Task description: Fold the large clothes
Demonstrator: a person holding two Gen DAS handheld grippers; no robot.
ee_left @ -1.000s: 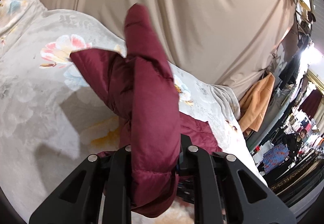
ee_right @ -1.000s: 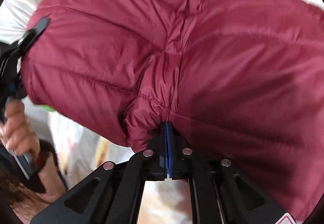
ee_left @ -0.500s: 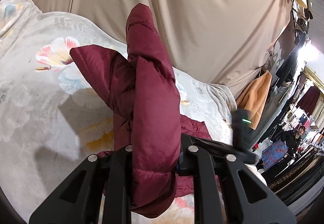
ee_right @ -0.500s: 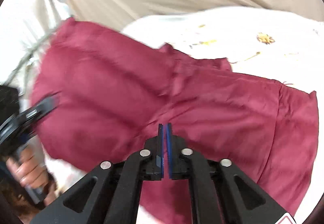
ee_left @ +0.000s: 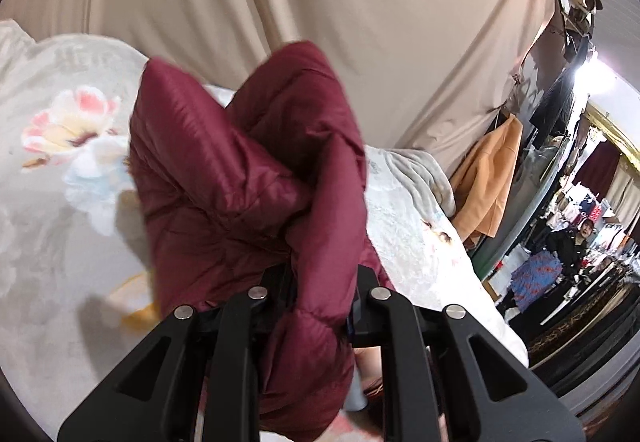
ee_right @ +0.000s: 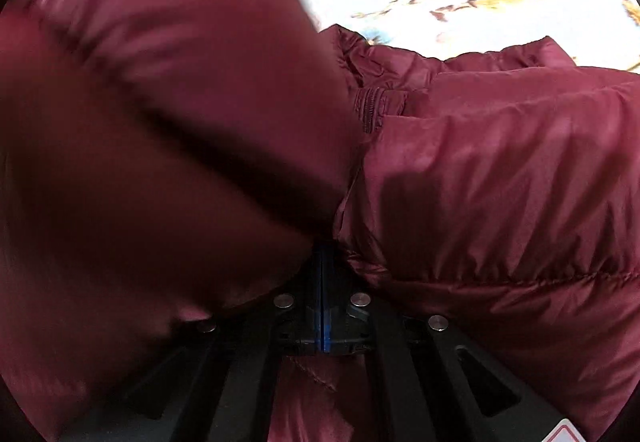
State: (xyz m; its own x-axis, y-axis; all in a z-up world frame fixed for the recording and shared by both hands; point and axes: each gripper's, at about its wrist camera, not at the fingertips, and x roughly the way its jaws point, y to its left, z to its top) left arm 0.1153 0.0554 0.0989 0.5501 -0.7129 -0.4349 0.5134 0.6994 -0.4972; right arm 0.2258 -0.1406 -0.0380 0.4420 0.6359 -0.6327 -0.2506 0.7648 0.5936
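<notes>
Item: dark-red quilted puffer jacket (ee_left: 240, 178), shiny fabric with stitched channels. It was held bunched above a pale floral blanket (ee_left: 60, 202) spread on a bed.

Left claw (ee_left: 316, 298): black, two-fingered, clenched on a thick fold of the jacket. The fold ran up between the fingers and rose in two puffed lobes ahead of the camera; a further part of the garment lay on the blanket beyond and below.

Right claw (ee_right: 322, 282): black with blue pads, jaws pressed together, the tips buried in the jacket. Whether cloth was pinched between the pads could not be told. The jacket filled nearly the whole right-wrist view: a blurred bulk to the left, a quilted panel to the right, and a short length of ribbed zipper edge (ee_right: 372, 106) between them. A strip of the floral blanket showed at the top right.

Surroundings, left-wrist view: beige draped cloth backdrop (ee_left: 320, 2) behind the bed; an orange garment (ee_left: 488, 186) hanging to the right; farther right, a shop interior with a person in dark clothing (ee_left: 576, 246).
</notes>
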